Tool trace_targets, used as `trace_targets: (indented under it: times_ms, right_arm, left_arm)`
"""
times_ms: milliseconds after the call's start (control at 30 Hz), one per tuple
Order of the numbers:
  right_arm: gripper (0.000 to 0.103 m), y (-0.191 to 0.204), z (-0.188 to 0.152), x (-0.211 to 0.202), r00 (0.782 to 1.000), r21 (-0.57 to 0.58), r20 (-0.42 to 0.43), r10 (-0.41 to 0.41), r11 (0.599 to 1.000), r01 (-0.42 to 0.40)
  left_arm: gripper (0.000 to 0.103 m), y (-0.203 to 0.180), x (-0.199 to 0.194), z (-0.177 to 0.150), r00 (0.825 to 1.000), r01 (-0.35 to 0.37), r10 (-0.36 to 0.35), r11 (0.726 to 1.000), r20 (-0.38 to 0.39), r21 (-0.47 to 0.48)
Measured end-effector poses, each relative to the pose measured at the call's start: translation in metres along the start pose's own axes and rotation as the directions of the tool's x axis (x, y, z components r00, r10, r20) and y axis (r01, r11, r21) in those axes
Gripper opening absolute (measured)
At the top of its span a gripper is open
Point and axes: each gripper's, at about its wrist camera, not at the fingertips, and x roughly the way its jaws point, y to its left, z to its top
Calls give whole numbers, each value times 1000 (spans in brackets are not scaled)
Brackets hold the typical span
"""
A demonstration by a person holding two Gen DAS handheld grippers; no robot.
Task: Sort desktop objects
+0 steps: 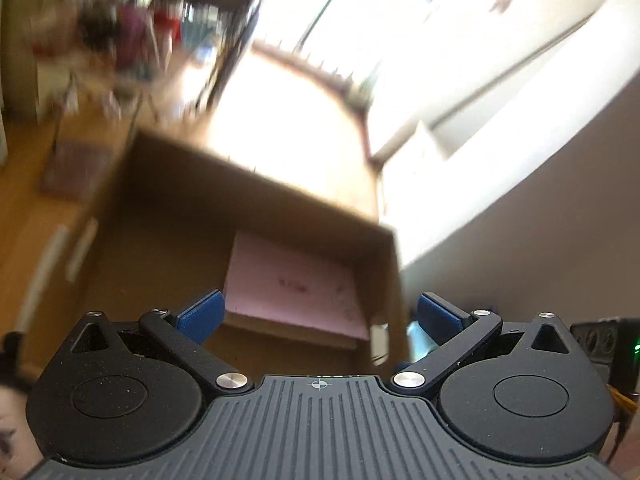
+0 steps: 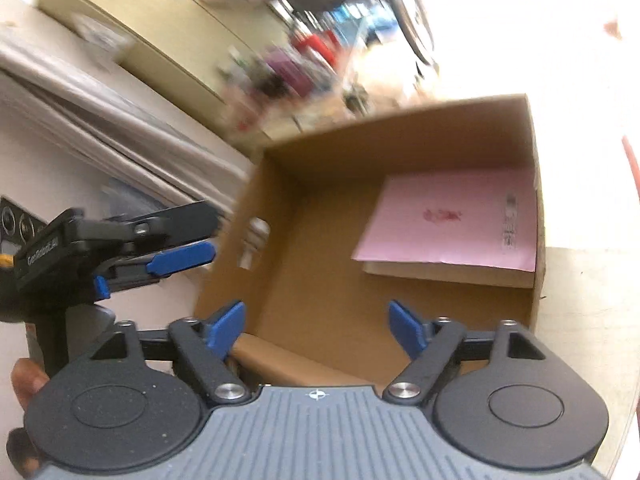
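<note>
An open cardboard box stands on the desk. A pink-covered book lies flat in its right part; it also shows in the left wrist view, inside the same box. My right gripper is open and empty over the box's near edge. My left gripper is open and empty, just above the box's near side. In the right wrist view the left gripper shows from the side, left of the box, and nothing is visible between its fingers.
The box has a hand-hole cutout in its left wall. A pale wall with trim runs along the left. A blurred, cluttered room lies beyond the box. The wooden desk surface shows to the box's right.
</note>
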Motion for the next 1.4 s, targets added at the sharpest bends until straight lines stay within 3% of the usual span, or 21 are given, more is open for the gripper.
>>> trace_targets:
  times_ms: [33, 67, 100, 133, 267, 367, 533, 633, 767, 867, 967, 1067, 1233, 1400]
  right_arm:
    - [88, 8, -1, -5, 999, -20, 39, 12, 1000, -11]
    - [89, 12, -11, -15, 997, -41, 76, 20, 999, -17]
    - [90, 15, -17, -10, 993, -61, 113, 24, 998, -18]
    - [94, 20, -28, -18, 989, -81, 146, 25, 997, -13]
    - [98, 42, -81, -51, 972, -194, 235, 2, 980, 45]
    - [101, 59, -115, -61, 967, -284, 255, -22, 954, 96]
    - [103, 80, -148, -70, 953, -350, 296, -64, 921, 171]
    - [103, 86, -157, -71, 949, -366, 307, -73, 911, 189]
    - [103, 83, -166, -50, 933, -396, 349, -87, 889, 231]
    - [103, 76, -175, -36, 922, -417, 382, -57, 880, 227]
    - [103, 73, -174, -18, 933, -466, 358, -23, 862, 200]
    - [103, 69, -167, 3, 953, -464, 302, -30, 868, 175]
    - [101, 60, -153, 43, 988, -437, 150, -32, 894, 96]
    - [86, 44, -144, 82, 1000, -343, -13, -3, 939, -2]
  left_arm:
    - [103, 5, -25, 10, 999, 8, -9, 1000, 45, 11]
    - [103, -8, -20, 17, 997, 14, -15, 1000, 82, 16]
    - [103, -10, -39, 4, 992, 18, -19, 1000, 124, 16]
    - [103, -21, -39, 24, 988, 18, -20, 1000, 155, 17]
    - [103, -23, -83, -32, 974, -13, 10, 1000, 225, 14]
    - [103, 12, -84, -93, 969, -52, 51, 999, 242, -1]
    - [103, 45, -91, -156, 966, -91, 113, 990, 233, -106]
    - [103, 50, -83, -178, 954, -169, 186, 982, 237, -90]
    - [103, 29, -91, -189, 923, -273, 273, 961, 271, -40]
    - [103, 35, -79, -194, 924, -284, 288, 957, 252, -52]
    - [103, 39, -60, -193, 922, -331, 329, 943, 203, -23]
    - [103, 41, -38, -183, 912, -396, 390, 918, 129, 24]
    - [103, 55, -20, -163, 927, -369, 369, 929, 60, -11]
    - [100, 67, -3, -152, 927, -374, 374, 927, 0, -15]
